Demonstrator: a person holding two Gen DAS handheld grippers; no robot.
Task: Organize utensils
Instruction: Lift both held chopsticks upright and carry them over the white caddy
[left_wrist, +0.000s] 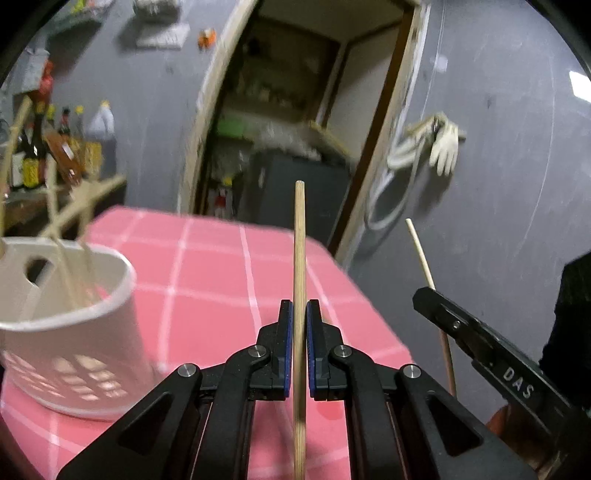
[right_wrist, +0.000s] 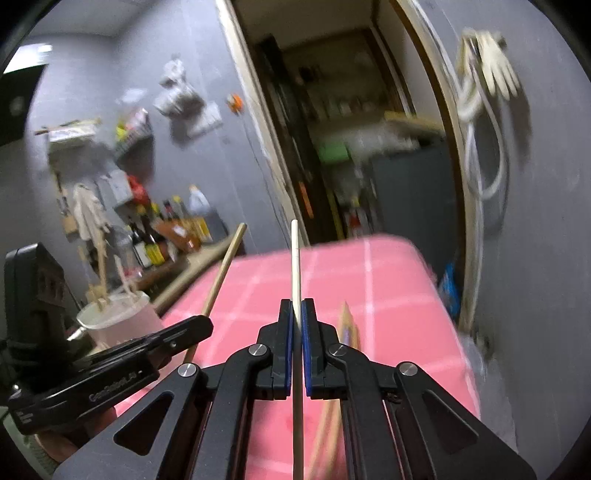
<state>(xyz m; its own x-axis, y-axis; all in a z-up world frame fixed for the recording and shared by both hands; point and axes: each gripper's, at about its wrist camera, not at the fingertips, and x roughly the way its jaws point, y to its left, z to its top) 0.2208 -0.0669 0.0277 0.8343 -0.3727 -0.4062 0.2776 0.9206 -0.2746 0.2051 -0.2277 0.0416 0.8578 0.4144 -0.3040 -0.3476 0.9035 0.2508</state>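
Where the pink checked worktop (left_wrist: 207, 266) meets its left edge, a white holder (left_wrist: 70, 332) contains several wooden utensils (left_wrist: 70, 236). Left tongs (left_wrist: 300, 314) clamp a wooden stick (left_wrist: 300, 240); right tongs (right_wrist: 297, 314) clamp a pale chopstick (right_wrist: 295, 258).

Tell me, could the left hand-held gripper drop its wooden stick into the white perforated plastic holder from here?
Probably yes. The left hand-held gripper clamps the wooden stick; the white perforated plastic holder stands close, its open top unblocked.

Black left gripper (left_wrist: 299, 314): blue-padded fingers (left_wrist: 289, 332), silver screws, white lettering.
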